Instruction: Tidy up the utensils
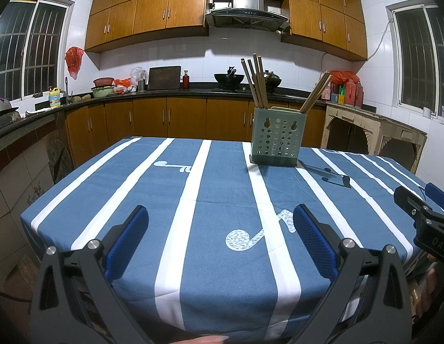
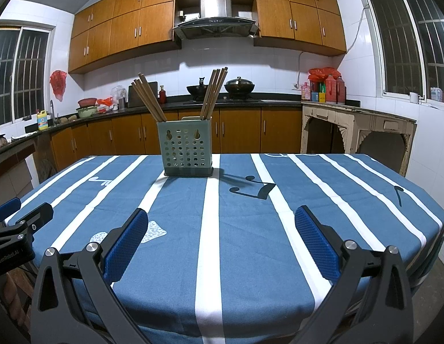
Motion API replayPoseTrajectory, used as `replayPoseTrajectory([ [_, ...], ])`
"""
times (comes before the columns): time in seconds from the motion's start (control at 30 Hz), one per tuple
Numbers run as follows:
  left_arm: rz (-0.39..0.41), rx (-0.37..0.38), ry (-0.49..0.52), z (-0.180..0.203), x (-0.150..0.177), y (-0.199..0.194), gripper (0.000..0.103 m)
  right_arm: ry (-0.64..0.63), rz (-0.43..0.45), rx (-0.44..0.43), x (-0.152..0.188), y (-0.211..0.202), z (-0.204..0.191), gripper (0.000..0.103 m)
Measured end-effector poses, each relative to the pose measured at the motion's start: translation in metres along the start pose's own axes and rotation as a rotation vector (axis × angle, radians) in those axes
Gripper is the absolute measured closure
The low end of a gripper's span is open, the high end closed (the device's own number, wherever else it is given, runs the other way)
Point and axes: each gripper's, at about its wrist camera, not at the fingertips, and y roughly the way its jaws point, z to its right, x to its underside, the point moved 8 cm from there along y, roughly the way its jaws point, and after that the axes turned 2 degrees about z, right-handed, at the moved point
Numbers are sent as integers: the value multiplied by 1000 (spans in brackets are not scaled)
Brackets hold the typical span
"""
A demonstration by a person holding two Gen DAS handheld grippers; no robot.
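A green perforated utensil holder (image 1: pixel 275 137) stands on the far part of the table, also in the right wrist view (image 2: pixel 188 147). Wooden chopsticks lean in its left compartment (image 1: pixel 255 81) and in its right compartment (image 1: pixel 315 93); in the right wrist view they show as a left bunch (image 2: pixel 150 99) and a right bunch (image 2: pixel 214 93). My left gripper (image 1: pixel 220 220) is open and empty above the near table edge. My right gripper (image 2: pixel 221 222) is open and empty, likewise near the front edge. Each gripper shows at the side of the other's view, the right one (image 1: pixel 420 205) and the left one (image 2: pixel 24 215).
The table carries a blue cloth with white stripes and music notes (image 1: pixel 193 200). Kitchen counters with wooden cabinets (image 1: pixel 153 117) run behind and to the left. A pale wooden side table (image 2: pixel 356 126) stands at the right. Woks sit on the stove (image 2: pixel 219 89).
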Motion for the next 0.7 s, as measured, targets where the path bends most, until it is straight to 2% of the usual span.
replayPoseTrajectory([
  [0.7,-2,1,2,2,5,0,4,0,-2,-1,0,0,0,2],
])
